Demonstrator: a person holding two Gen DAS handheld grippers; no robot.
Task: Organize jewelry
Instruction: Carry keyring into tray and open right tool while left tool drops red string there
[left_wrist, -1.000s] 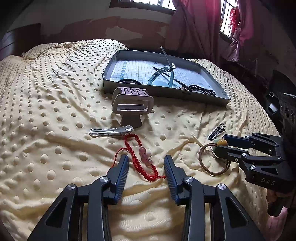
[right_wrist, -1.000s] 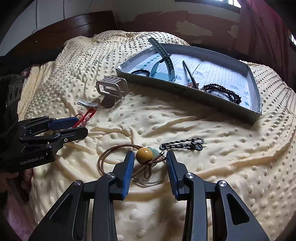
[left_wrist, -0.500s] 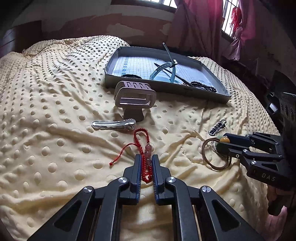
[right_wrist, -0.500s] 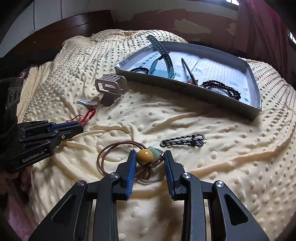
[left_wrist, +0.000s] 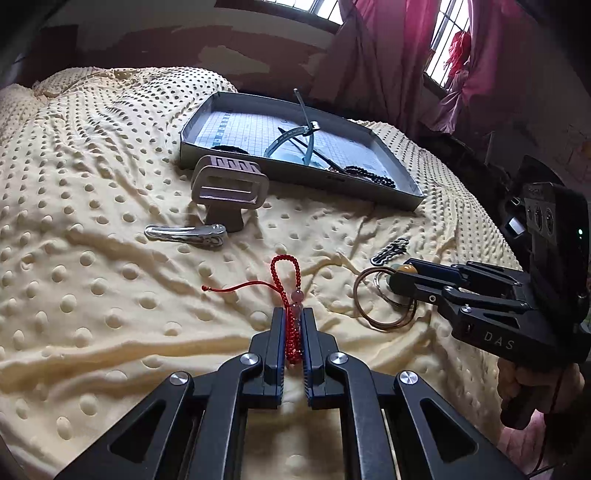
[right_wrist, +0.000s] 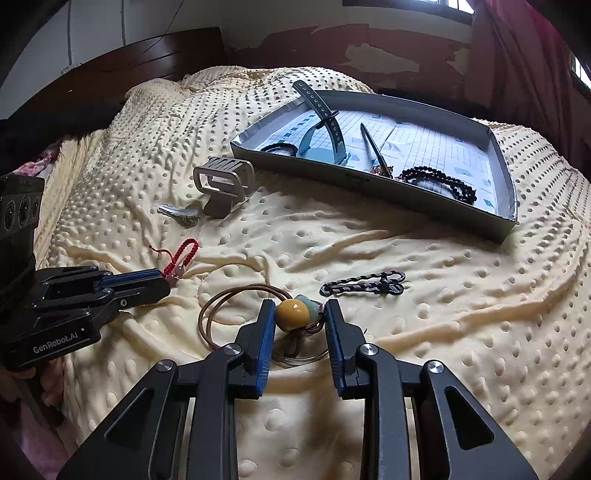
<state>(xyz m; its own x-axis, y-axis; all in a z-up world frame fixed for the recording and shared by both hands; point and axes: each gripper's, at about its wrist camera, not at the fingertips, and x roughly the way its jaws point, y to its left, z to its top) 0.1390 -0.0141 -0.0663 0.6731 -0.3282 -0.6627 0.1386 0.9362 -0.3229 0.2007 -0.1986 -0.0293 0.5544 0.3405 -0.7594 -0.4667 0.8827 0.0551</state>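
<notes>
Nearest to me, the left gripper (left_wrist: 291, 325) has its two fingers pinched in on the red braided bracelet (left_wrist: 290, 291), gripping the beaded end, so the cord runs straight out ahead of the fingers with its loop farthest from the tool and a thin loose tail trailing off to the left on the yellow blanket (left_wrist: 92, 258). Just to the right, the right gripper (right_wrist: 299, 317) sits partly open, fingers either side of the yellow bead (right_wrist: 293, 314) of the brown cord necklace (right_wrist: 236, 295) but, as far as I can tell, not yet clamped on it; the cord rings lie flat on the blanket, spreading left of the bead. Beyond them rest a small dark braided clasp piece (right_wrist: 364, 283), a silver hair clip (left_wrist: 186, 233) and a grey stand (left_wrist: 229, 186). Farthest away is the grey tray (right_wrist: 369, 177), already holding a watch strap (right_wrist: 325, 122) and black beads (right_wrist: 439, 181). The tray lies straight ahead of both tools, so each piece would need lifting forward over the near wall.
</notes>
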